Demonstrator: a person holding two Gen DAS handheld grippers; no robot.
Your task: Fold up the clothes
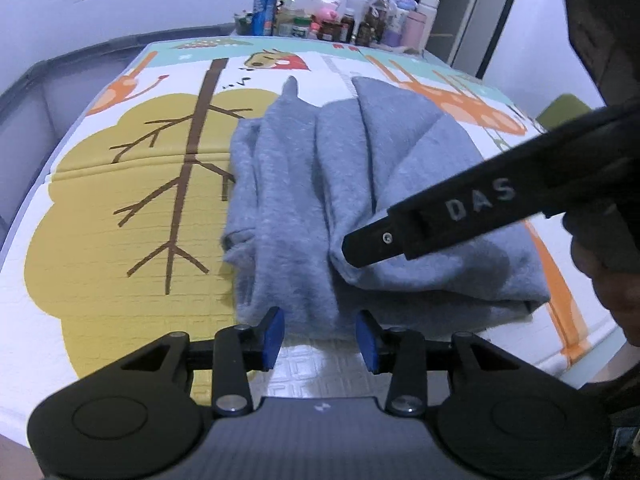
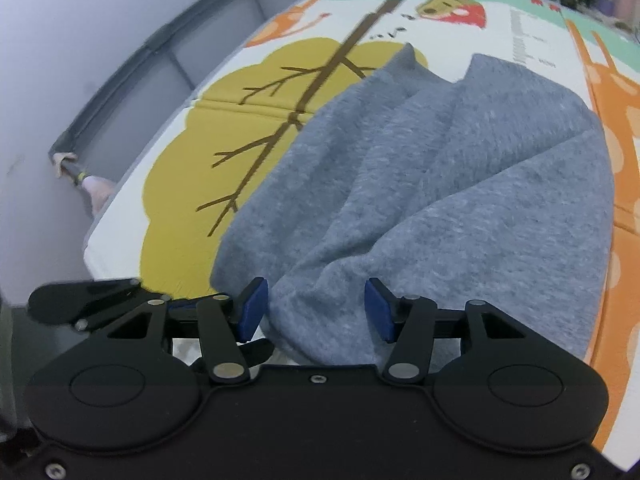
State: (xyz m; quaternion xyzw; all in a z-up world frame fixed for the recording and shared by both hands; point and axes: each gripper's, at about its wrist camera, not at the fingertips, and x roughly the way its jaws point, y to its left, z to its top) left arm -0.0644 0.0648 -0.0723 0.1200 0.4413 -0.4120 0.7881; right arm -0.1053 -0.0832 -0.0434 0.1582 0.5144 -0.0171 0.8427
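Hovering at grey garment's [image 1: 304,200] near edge, both grippers' fingers parted, holding nothing.

Grey garment [image 1: 304,184]; yellow tree-print mat [image 1: 120,208].

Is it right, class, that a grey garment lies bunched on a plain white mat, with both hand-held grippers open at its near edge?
Not quite: the mat is not plain white. The left wrist view shows a printed mat with a yellow tree and orange animals. The rest stands: the grey garment lies bunched on it, with the left hand-held gripper and right hand-held gripper open at its near edge.
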